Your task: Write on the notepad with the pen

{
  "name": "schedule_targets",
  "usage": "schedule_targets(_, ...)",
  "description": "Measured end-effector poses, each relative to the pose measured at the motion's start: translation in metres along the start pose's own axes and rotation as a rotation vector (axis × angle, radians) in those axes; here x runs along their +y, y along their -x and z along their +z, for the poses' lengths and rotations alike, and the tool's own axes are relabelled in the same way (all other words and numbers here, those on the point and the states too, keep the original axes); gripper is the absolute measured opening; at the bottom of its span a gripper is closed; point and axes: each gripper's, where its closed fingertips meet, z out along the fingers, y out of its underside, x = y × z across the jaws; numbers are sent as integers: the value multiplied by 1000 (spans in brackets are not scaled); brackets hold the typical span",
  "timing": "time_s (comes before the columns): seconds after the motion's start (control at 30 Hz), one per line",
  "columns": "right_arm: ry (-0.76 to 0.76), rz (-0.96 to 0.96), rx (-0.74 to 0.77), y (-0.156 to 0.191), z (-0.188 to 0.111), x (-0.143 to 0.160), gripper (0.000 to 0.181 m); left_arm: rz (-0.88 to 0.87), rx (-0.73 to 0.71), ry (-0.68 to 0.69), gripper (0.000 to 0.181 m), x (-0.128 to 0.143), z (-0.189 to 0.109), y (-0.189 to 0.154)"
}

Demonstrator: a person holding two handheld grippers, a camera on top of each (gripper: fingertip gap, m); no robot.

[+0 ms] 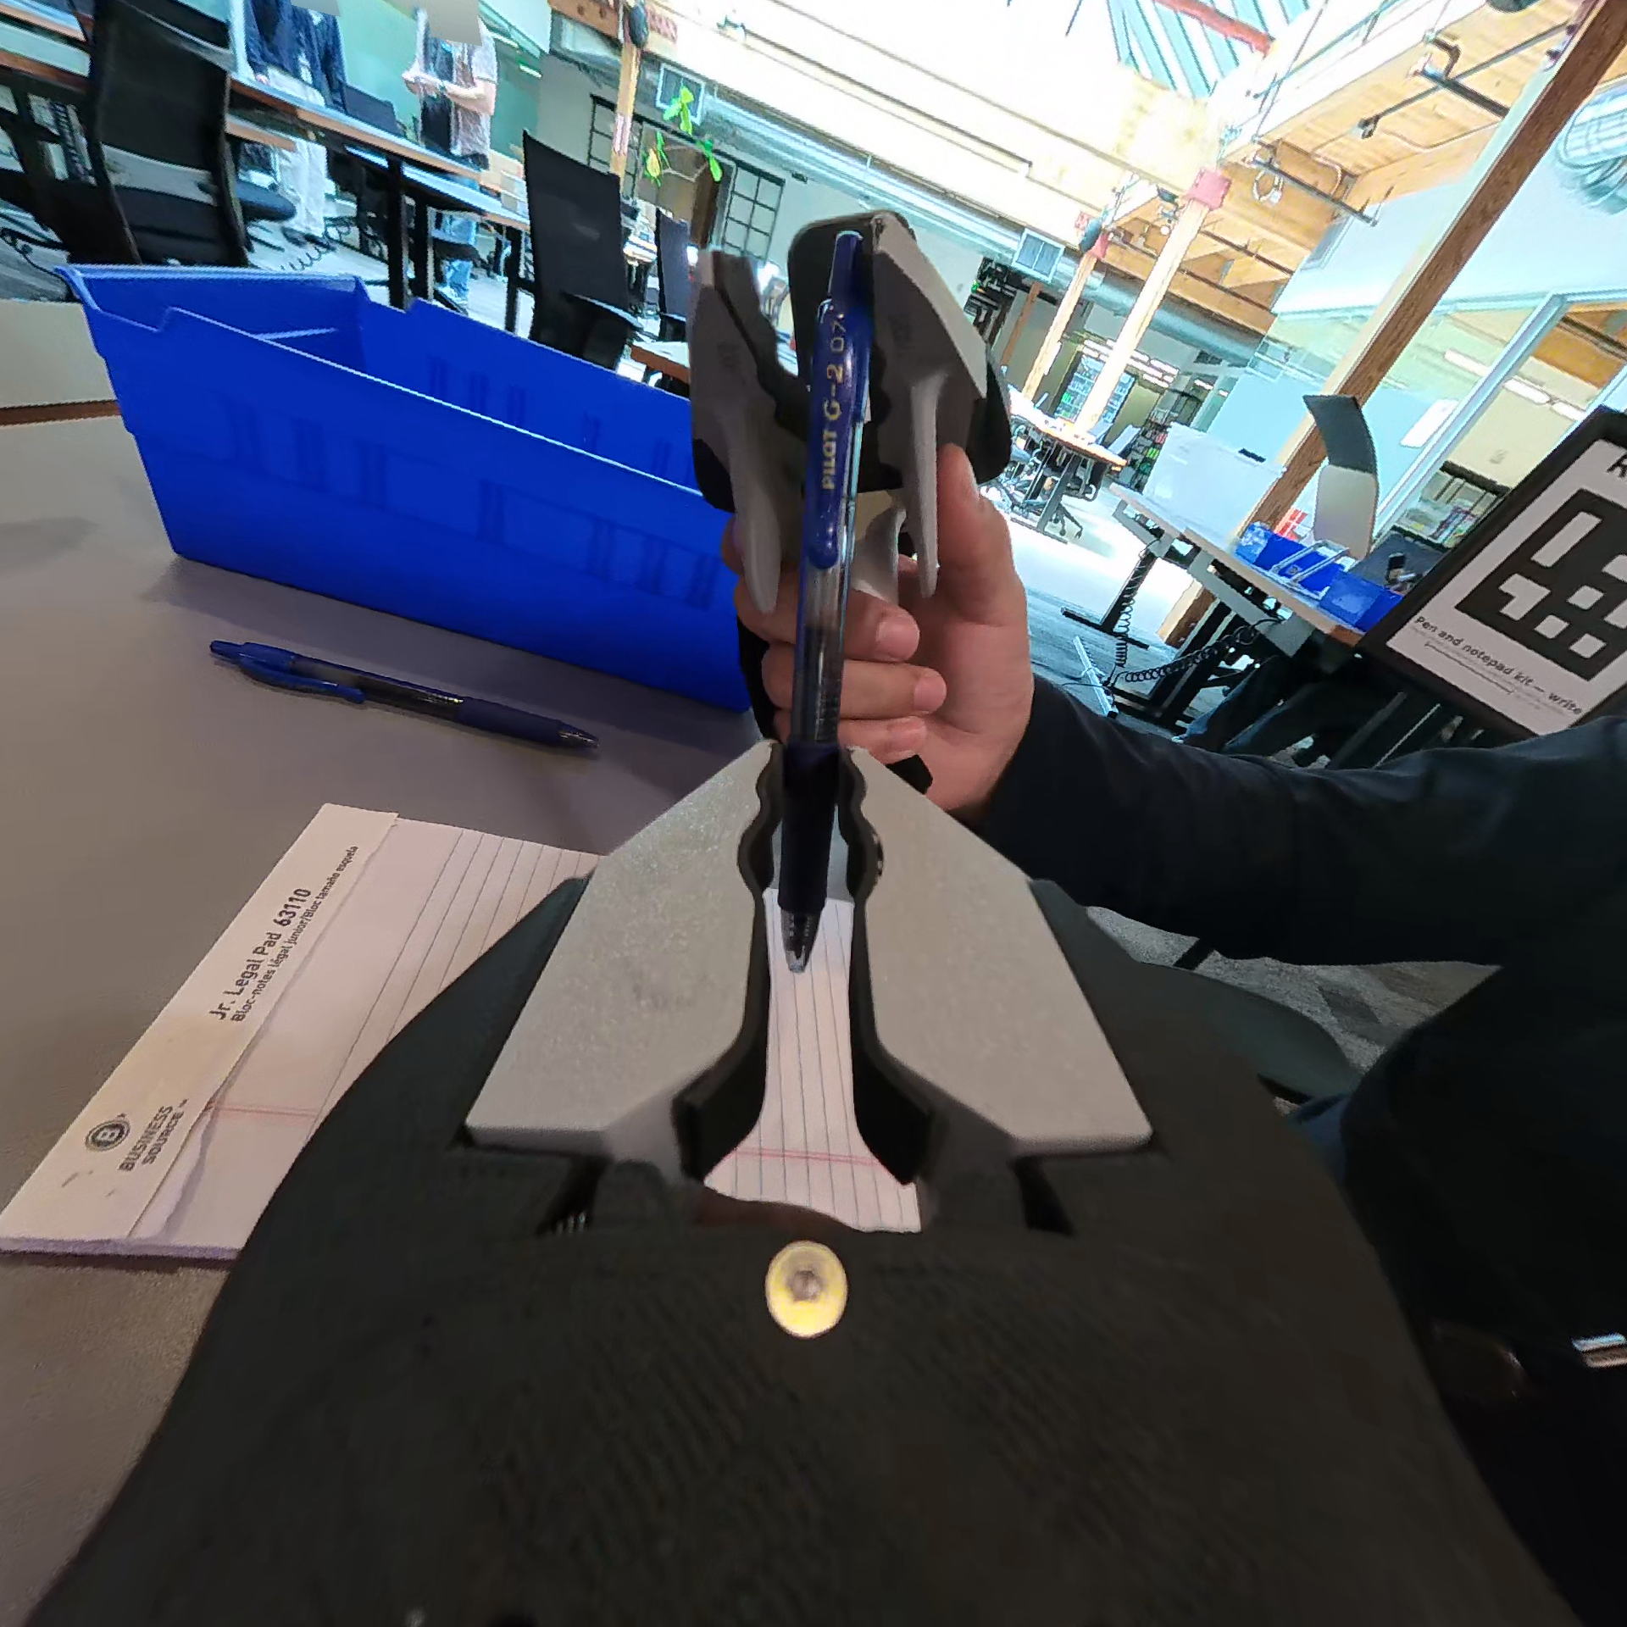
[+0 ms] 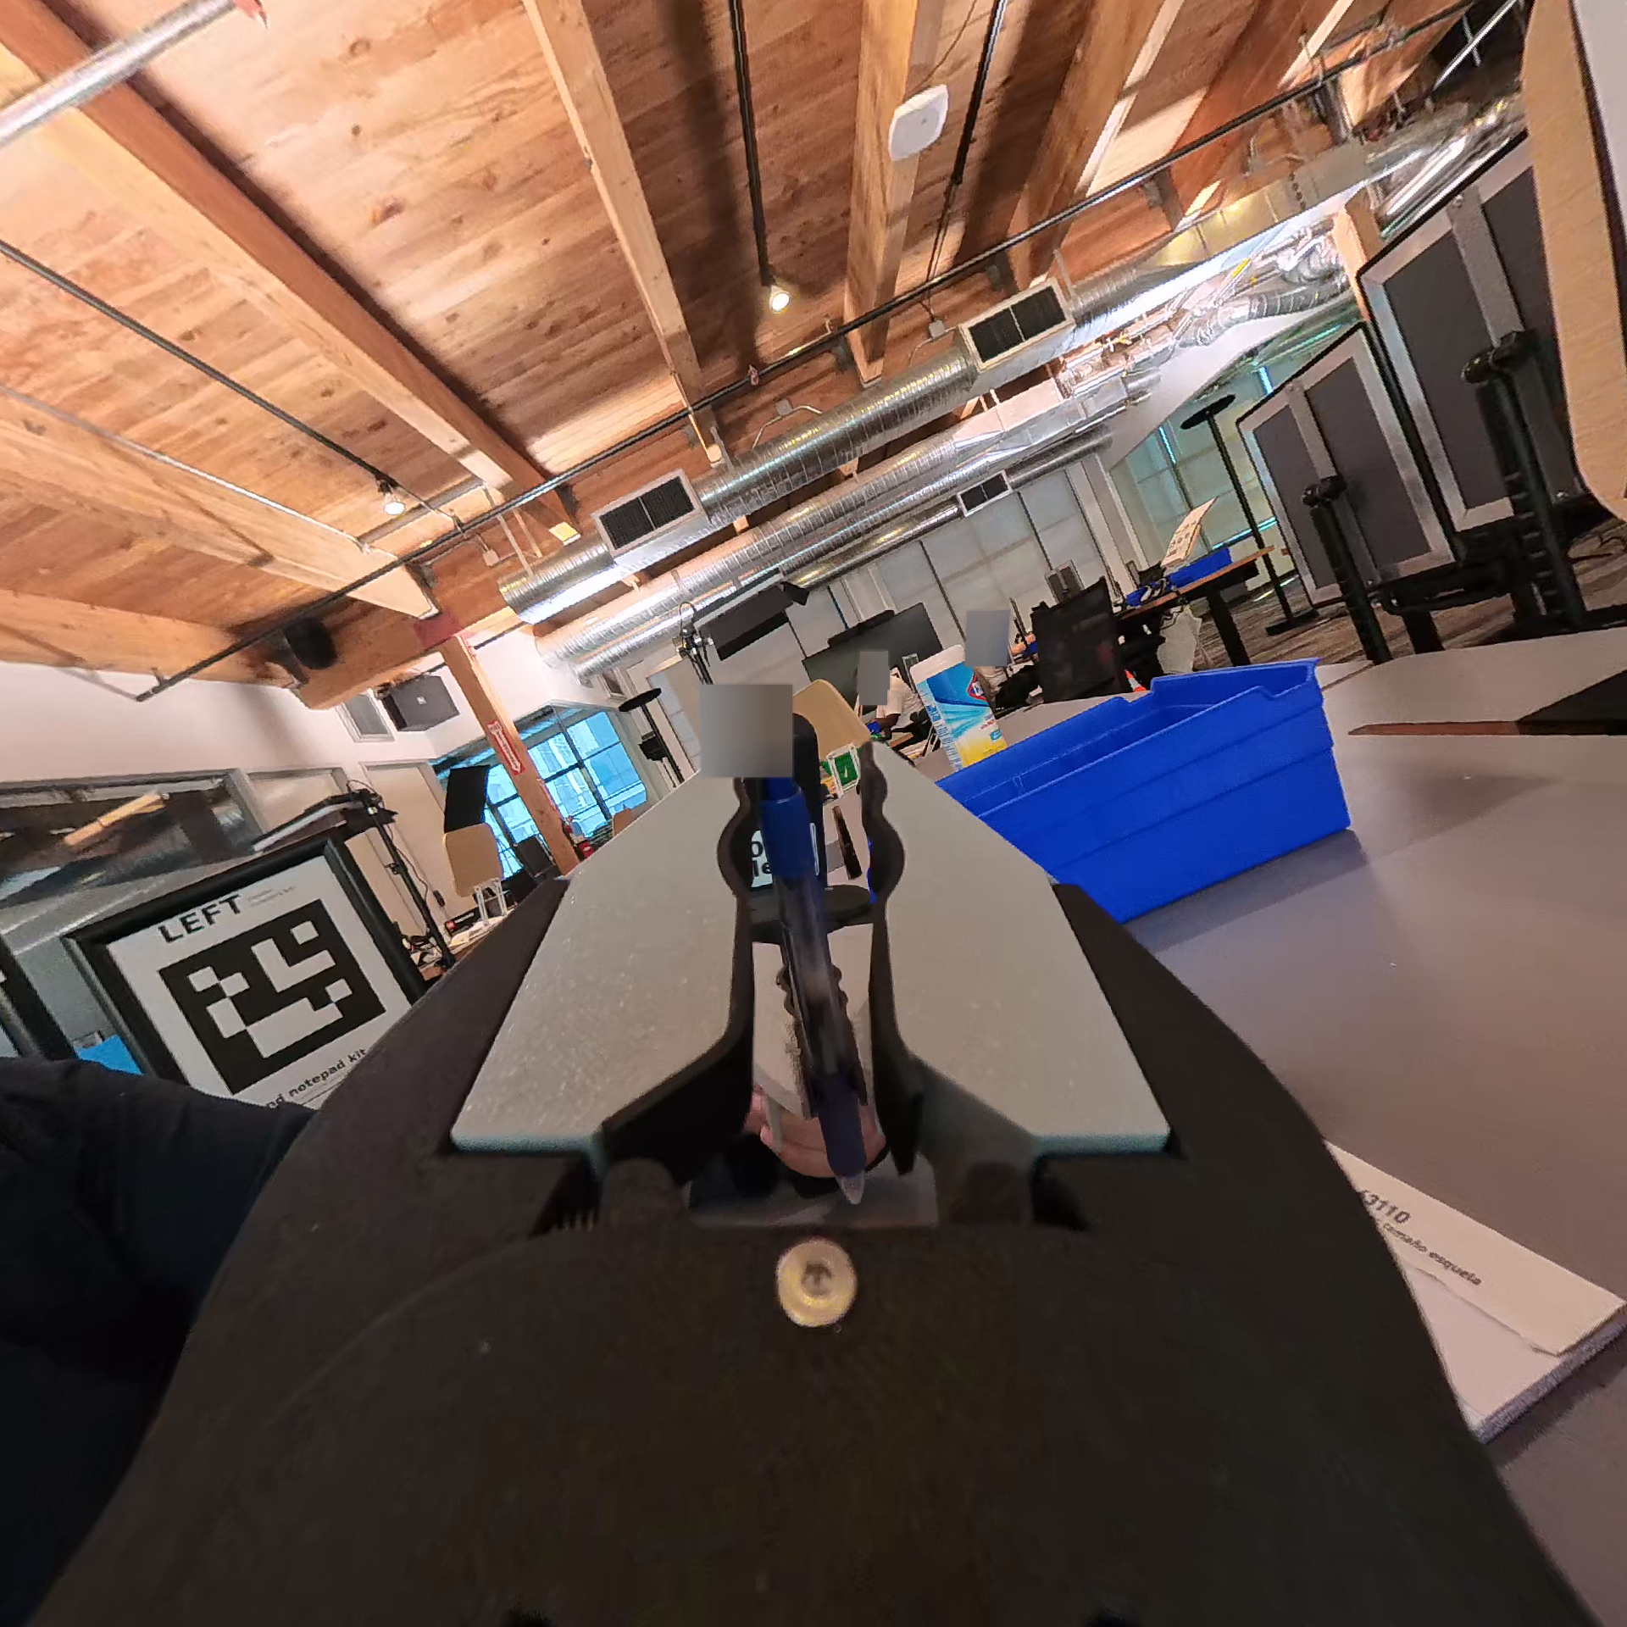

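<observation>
A blue pen (image 1: 826, 493) stands nearly upright with its tip just above the white lined notepad (image 1: 423, 924) on the grey table. My left gripper (image 1: 812, 775) is shut on the pen's dark grip, close to the tip. My right gripper (image 1: 806, 242), held by a hand, points upward behind the pen and flanks its upper end. In the right wrist view the pen (image 2: 797, 880) lies along the gap of the right gripper (image 2: 808, 775), with a little space showing beside it. A corner of the notepad (image 2: 1479, 1303) shows at the lower right.
A second blue pen (image 1: 396, 691) lies on the table (image 1: 132, 704) beyond the notepad. A blue plastic bin (image 1: 440, 493) stands behind it, also seen in the right wrist view (image 2: 1171, 792). A framed marker sign (image 1: 1541, 599) stands at the right. A wipes canister (image 2: 955, 704) stands behind the bin. Across from one pair of fingers to the other is roughly 9 cm.
</observation>
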Motion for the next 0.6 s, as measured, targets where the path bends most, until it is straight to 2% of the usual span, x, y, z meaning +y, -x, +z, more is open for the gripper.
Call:
schedule_targets(0.23,-6,5,17,-4,1,0,34,8,23,0,9,0,1,-5)
schedule_targets(0.37,-14,15,50,-10,0,0,53,17,38,-5,9,-1,1,-8)
schedule_targets(0.6,-35,14,64,-13,-2,-4,57,14,41,-26,9,-5,-2,-8)
